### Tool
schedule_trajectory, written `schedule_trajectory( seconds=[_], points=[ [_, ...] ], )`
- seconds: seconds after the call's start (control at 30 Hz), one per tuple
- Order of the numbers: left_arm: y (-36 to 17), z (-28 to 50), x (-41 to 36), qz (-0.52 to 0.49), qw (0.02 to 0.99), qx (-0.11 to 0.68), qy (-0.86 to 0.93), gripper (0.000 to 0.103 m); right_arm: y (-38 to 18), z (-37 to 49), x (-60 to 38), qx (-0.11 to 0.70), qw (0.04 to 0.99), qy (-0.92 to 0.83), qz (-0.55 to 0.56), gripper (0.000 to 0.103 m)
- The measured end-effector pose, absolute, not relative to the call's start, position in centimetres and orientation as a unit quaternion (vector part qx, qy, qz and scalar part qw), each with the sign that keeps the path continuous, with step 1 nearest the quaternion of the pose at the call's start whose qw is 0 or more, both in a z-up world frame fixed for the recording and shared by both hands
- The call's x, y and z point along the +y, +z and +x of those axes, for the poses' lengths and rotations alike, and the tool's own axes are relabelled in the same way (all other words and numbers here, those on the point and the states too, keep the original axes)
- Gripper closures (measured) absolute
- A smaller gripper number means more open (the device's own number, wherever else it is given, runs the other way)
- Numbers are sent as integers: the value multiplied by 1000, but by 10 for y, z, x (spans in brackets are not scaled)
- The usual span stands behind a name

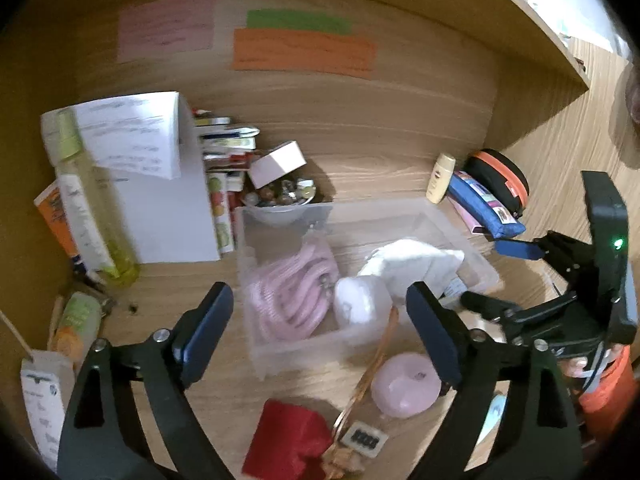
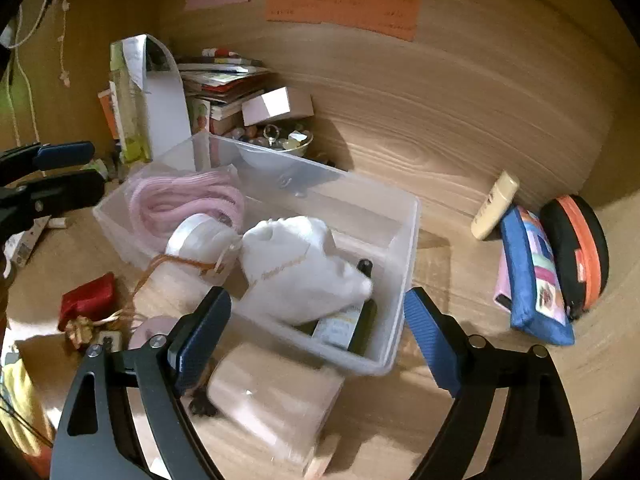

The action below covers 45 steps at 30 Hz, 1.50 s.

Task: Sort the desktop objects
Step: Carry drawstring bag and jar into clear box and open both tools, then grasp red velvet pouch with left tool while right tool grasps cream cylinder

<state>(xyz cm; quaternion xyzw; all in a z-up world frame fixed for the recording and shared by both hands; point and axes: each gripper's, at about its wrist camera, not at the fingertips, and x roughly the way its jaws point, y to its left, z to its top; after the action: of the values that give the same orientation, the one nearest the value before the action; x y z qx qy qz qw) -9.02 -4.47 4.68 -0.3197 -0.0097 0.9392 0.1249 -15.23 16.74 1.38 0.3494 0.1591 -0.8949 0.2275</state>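
Observation:
A clear plastic bin [image 1: 280, 216] [image 2: 404, 240] sits mid-desk. It holds a pink coiled cable [image 1: 292, 284] [image 2: 188, 196], a white drawstring pouch [image 1: 408, 260] [image 2: 304, 268], a white round case [image 1: 360, 304] [image 2: 196, 236] and a dark bottle [image 2: 360, 320]. My left gripper [image 1: 320, 332] is open and empty, just before the bin's near wall. My right gripper [image 2: 318, 332] is open and empty, over the bin's near right corner; it also shows in the left wrist view [image 1: 496, 276]. A pink round case [image 1: 406, 390], a red pouch [image 1: 288, 440] [image 2: 86, 298] and a pale pink box [image 2: 272, 392] lie in front of the bin.
A white folder [image 1: 168, 184], a yellow-green bottle [image 1: 96, 200], stacked books [image 1: 224, 148] and a bowl of beads [image 1: 280, 196] stand at the back left. A cream tube [image 2: 494, 204], a blue pencil case [image 2: 532, 276] and a black-orange case [image 2: 576, 252] stand at the right. Coloured notes [image 1: 304, 52] hang on the back wall.

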Motion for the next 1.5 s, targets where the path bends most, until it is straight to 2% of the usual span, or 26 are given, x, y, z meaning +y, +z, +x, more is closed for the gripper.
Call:
schedule_trajectory(
  seconds=[0.43,0.77,1.13,1.2,1.23,1.27,1.3,1.37,1.5],
  points=[
    [-5,-60,-72,-382,97,16,919,11,15,-116,181,147,216,-901,347,16],
    [-57,-63,-69,-468,142,-4,872,11,-16,-105,175,158,212,-887,378,16],
    [-56,-70,-58,-468,148,9,871,12,-41,-120,161,165,196,-880,401,16],
    [-56,-72,-56,-468,150,13,871,19,-40,-121,158,167,202,-880,397,17],
    [-56,-72,-55,-466,143,22,873,28,-40,-120,158,166,205,-880,394,18],
    [-56,-73,-55,-465,138,30,874,33,-41,-119,157,168,208,-880,392,19],
    [-56,-74,-54,-463,135,38,875,35,-41,-119,156,171,210,-880,391,22],
    [-56,-74,-55,-461,133,40,877,47,-42,-118,156,177,208,-881,386,28],
    [-54,-76,-64,-455,121,31,881,67,-42,-118,161,170,220,-881,383,30]
  ],
)
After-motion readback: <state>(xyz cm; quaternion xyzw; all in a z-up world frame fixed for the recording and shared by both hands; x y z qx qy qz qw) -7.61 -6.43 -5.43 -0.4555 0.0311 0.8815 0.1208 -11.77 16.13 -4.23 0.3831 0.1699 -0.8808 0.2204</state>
